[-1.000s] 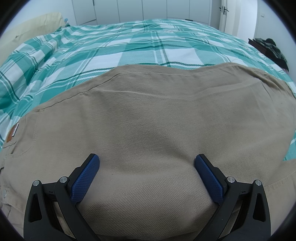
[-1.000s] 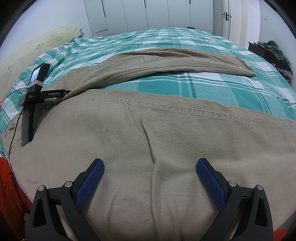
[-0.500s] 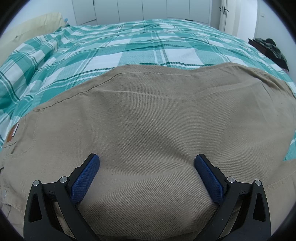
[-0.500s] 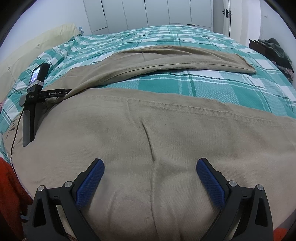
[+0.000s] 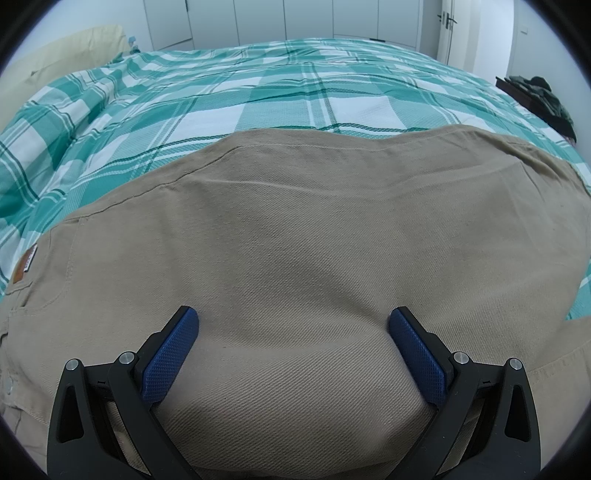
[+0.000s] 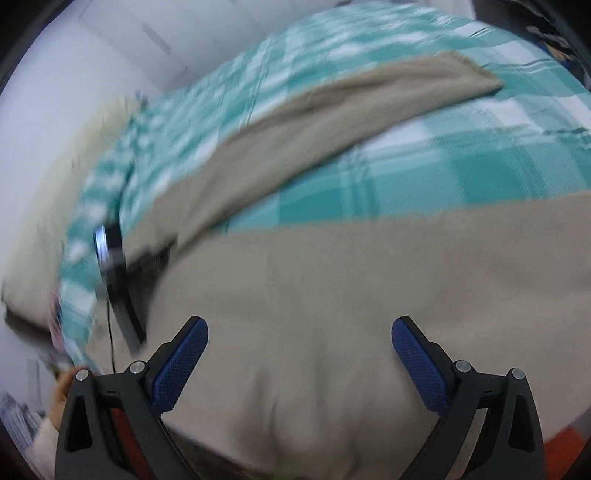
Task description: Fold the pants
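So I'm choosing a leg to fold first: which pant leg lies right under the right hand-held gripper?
The near leg, spread broad beneath the open right hand-held gripper. The far leg lies apart across the checked bedspread.

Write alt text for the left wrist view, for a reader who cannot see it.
Tan pants lie spread flat on a green-and-white plaid bedspread, filling the lower frame. The left gripper sits open just above the fabric, its blue pads wide apart with nothing between them. White closet doors line the far wall, with a pillow at upper left.
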A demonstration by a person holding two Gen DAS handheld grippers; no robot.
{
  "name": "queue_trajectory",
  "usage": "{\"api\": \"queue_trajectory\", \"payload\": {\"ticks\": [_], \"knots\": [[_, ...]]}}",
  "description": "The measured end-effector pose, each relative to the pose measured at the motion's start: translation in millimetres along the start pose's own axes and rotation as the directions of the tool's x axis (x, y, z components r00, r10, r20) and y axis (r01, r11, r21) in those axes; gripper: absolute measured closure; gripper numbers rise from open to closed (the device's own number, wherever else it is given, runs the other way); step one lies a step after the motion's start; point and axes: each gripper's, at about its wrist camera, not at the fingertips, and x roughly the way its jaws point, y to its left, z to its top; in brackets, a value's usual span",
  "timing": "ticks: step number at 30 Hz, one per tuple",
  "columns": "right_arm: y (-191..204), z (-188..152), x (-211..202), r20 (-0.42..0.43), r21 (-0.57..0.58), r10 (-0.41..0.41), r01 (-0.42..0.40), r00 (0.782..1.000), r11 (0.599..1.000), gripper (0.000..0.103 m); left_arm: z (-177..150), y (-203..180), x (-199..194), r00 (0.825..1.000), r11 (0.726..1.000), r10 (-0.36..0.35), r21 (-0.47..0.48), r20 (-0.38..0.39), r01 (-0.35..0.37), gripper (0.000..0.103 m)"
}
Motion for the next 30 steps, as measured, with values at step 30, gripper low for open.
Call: {"api": "queue_trajectory", "payload": {"ticks": [30], "knots": [[-246.9, 220.9, 40.2, 0.187, 0.341, -0.032, -0.034, 0.982, 0.94, 0.027, -0.4, 1.2, 3.7, 1.0, 1.0, -0.016, -0.013, 0.009, 0.016, 0.001]]}}
